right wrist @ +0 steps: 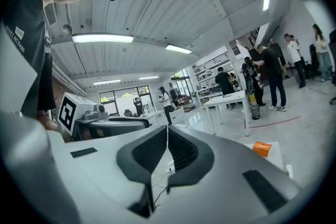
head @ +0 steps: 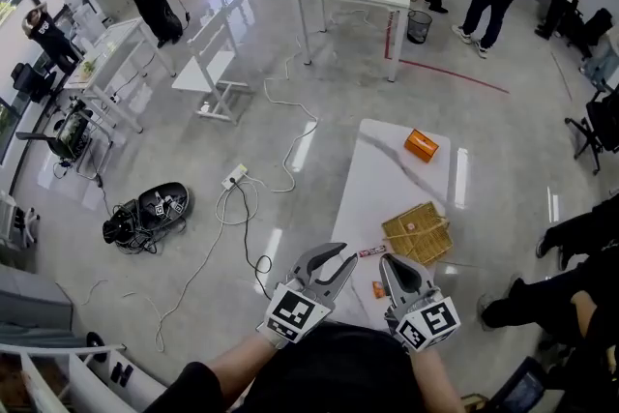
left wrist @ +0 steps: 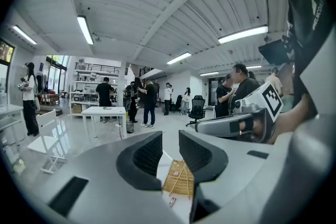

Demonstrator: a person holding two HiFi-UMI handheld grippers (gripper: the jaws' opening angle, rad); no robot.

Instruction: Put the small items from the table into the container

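Right tongs (head: 391,262) closed, small orange item (head: 378,288) alongside, kind unclear

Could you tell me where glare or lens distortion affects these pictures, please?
Head view: lights reflect as bright streaks on the glossy floor; the white table looks nearly washed out. Left gripper view: strong fisheye bending, black corners, ceiling light strips blown out. Right gripper view: the same bending and dark corners; its ceiling strip glares too.

Left hand-held gripper (left wrist: 169,144) jaws apart, empty; woven container (left wrist: 179,179) beyond.
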